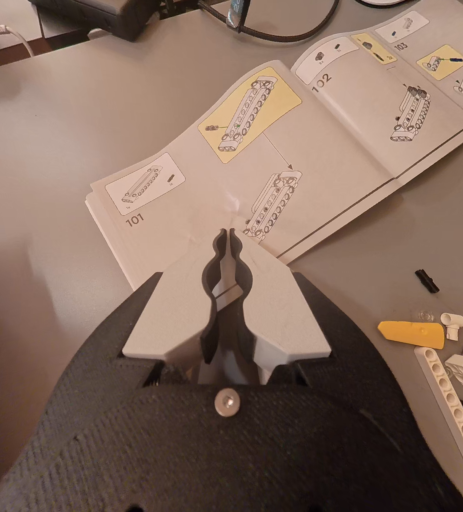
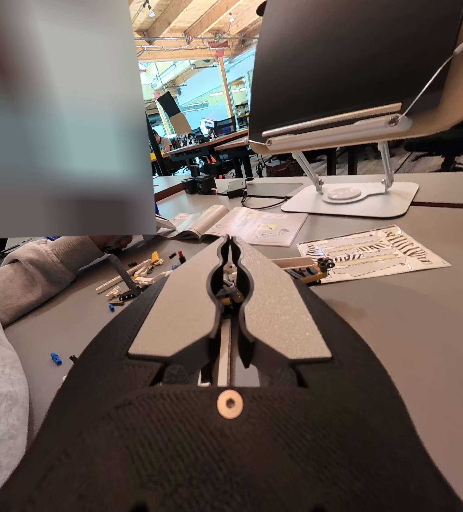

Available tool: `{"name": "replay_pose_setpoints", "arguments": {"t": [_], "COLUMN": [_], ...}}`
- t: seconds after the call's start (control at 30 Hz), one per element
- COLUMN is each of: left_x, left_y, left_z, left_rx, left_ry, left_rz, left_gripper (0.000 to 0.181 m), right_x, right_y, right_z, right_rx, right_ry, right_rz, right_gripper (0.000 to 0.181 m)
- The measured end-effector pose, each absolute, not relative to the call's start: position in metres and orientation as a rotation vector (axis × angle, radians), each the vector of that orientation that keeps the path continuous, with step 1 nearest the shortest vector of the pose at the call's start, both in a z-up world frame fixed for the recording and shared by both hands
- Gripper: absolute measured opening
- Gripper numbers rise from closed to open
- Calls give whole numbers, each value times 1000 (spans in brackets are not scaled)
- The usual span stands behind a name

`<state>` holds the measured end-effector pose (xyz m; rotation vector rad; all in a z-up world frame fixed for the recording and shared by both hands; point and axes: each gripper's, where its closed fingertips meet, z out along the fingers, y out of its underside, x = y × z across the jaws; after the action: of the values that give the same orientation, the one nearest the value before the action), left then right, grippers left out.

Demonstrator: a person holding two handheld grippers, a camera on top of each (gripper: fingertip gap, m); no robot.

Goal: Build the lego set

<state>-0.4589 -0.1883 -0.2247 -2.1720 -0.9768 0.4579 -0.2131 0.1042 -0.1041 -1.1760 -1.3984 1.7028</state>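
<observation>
My left gripper (image 1: pixel 227 231) is shut and empty, its tips just above the left page of the open instruction booklet (image 1: pixel 266 155). Loose parts lie to its right: a black pin (image 1: pixel 426 280), a yellow panel (image 1: pixel 412 333), a white connector (image 1: pixel 452 324) and a long white beam (image 1: pixel 452 401). My right gripper (image 2: pixel 229 238) is shut. A part-built model (image 2: pixel 312 270) with white, yellow and black pieces lies just beyond and under it and shows through the gap between the fingers. I cannot tell if it is touched.
A zebra-striped sticker sheet (image 2: pixel 371 252) lies right of the model. The booklet (image 2: pixel 238 224) is behind it. A pile of small parts (image 2: pixel 141 274) and a blue pin (image 2: pixel 56 358) lie left, near a grey sleeve (image 2: pixel 39 266). A laptop stand (image 2: pixel 349 199) and cables (image 1: pixel 266 30) sit at the back. My right fingertips sit around 40 cm from my left ones. The right gripper is farther from the black pin (image 1: pixel 426 280), some 30 cm, than the left, some 12 cm. The white connector (image 1: pixel 452 324) lies around 15 cm away from my left fingertips. Look for it in the right wrist view (image 2: pixel 159 261) too. My right tips are about 30 cm from the long white beam (image 1: pixel 452 401), my left tips only 15 cm. It turns up in the right wrist view (image 2: pixel 137 266) as well.
</observation>
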Motion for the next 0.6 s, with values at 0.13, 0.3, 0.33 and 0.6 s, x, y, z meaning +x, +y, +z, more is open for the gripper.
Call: {"name": "replay_pose_setpoints", "arguments": {"t": [0.13, 0.3, 0.33, 0.6], "left_x": [-459, -460, -460, -461], "left_y": [-189, -189, -189, -189], "left_z": [-225, -224, -224, -211], "left_rx": [-2172, -2169, -2168, -2117], "left_ry": [-977, -980, -977, -919], "left_rz": [460, 469, 470, 540], "left_gripper": [4, 5, 4, 3], "right_x": [-209, -203, -201, -201], "right_y": [102, 99, 99, 78], "right_z": [-98, -91, -91, -109], "right_rx": [-1142, -1094, -1084, -958], "right_ry": [-1388, -1383, -1384, -1536], "right_rz": [1706, 1688, 1672, 1399], "right_gripper": [0, 0, 0, 0]}}
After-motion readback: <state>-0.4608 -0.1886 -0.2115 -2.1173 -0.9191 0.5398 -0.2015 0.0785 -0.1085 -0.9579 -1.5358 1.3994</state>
